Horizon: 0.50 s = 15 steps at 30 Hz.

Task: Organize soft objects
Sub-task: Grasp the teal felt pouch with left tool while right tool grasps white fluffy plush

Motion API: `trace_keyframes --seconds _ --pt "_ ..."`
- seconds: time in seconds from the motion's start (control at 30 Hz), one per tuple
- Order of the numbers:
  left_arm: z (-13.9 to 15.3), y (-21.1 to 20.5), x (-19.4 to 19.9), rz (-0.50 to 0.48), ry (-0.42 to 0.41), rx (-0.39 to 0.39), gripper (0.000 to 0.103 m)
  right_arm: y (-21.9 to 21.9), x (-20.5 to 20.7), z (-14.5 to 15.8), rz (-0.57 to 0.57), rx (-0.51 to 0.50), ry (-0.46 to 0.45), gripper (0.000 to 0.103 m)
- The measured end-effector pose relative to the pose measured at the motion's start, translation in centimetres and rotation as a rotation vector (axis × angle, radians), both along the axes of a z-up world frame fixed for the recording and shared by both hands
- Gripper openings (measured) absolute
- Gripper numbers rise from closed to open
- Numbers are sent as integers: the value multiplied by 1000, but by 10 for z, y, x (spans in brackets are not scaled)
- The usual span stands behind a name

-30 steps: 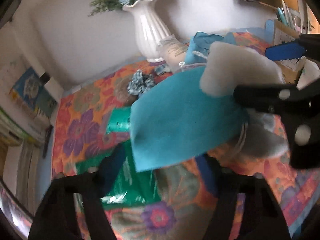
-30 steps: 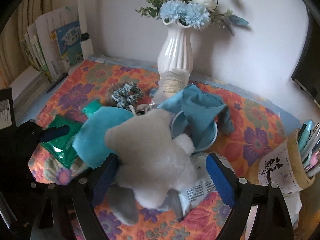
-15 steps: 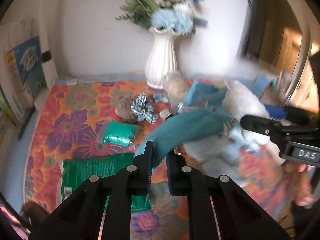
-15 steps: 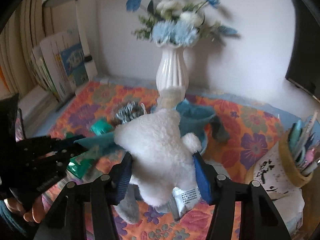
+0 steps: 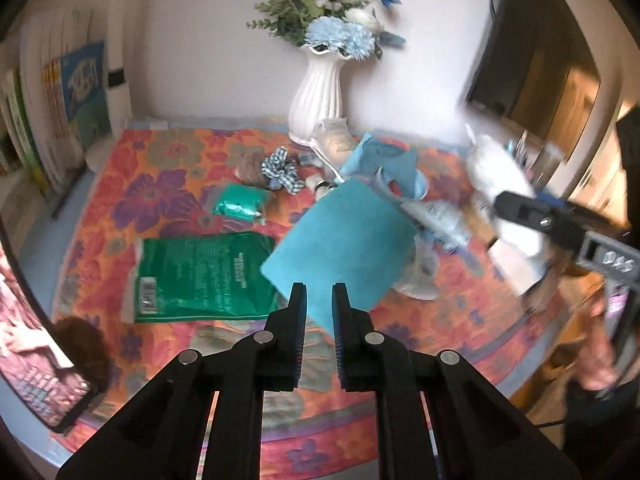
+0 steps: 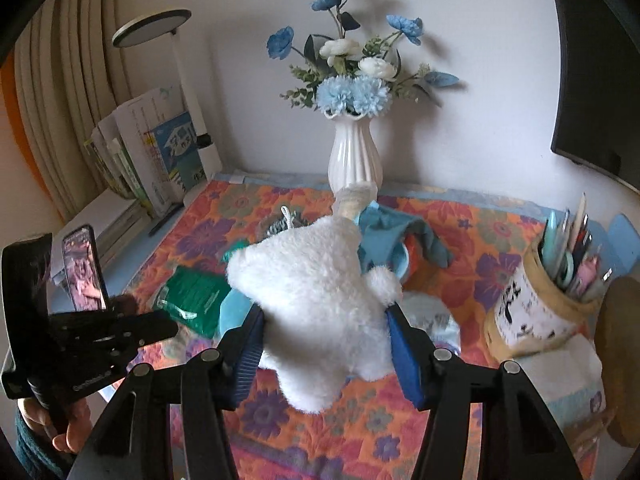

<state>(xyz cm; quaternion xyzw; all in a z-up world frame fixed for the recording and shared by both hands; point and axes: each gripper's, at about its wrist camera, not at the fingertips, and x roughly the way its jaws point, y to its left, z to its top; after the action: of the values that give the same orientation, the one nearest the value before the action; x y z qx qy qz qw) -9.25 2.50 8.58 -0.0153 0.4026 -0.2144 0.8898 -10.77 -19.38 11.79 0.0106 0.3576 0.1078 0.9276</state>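
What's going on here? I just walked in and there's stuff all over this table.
A person is sorting soft things with a handheld gripper in each hand. The left gripper has just closed on the corner of a teal cloth and holds it up off the floral tablecloth. The right gripper has just clamped onto a fluffy white plush toy. A green packet and checked scrunchie lie on the table.

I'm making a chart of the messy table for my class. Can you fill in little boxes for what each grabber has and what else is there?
left gripper: shut on the blue cloth, pinching its near edge
right gripper: shut on the white fluffy toy, lifted above the table
table cover: orange with flowers
lying on it: green packet, checked scrunchie
at the back: white vase with blue flowers
far right: pen pot
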Motion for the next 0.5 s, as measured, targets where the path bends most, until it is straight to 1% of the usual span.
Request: trace_keyframes --seconds 0.03,0.07,0.1,0.13,0.17,0.23,0.4,0.43,0.5 --pt "-2 -4 0 1 -9 33 28 -1 -2 -2 -4 0 9 56" --pt "-4 -7 1 -6 -7 50 47 -3 -2 -5 -9 2 21 56" --pt "-7 -9 3 -20 -1 55 57 -6 -3 -7 -14 6 32 57" --pt "-11 -12 6 -37 2 60 76 -11 -4 -9 -20 18 44 57" --pt "-15 -14 9 -44 -1 77 85 -17 -3 -11 -22 28 52 57" --pt "-21 -21 17 -64 -14 121 86 -26 -3 -13 -30 48 65 57" --pt "-39 -44 46 -189 -2 234 86 -39 3 -20 -50 54 88 57" --pt "-44 -48 54 -221 14 242 86 -40 5 -21 -49 56 93 57" --pt "-52 -51 70 -266 53 220 86 -41 10 -24 -44 58 103 57"
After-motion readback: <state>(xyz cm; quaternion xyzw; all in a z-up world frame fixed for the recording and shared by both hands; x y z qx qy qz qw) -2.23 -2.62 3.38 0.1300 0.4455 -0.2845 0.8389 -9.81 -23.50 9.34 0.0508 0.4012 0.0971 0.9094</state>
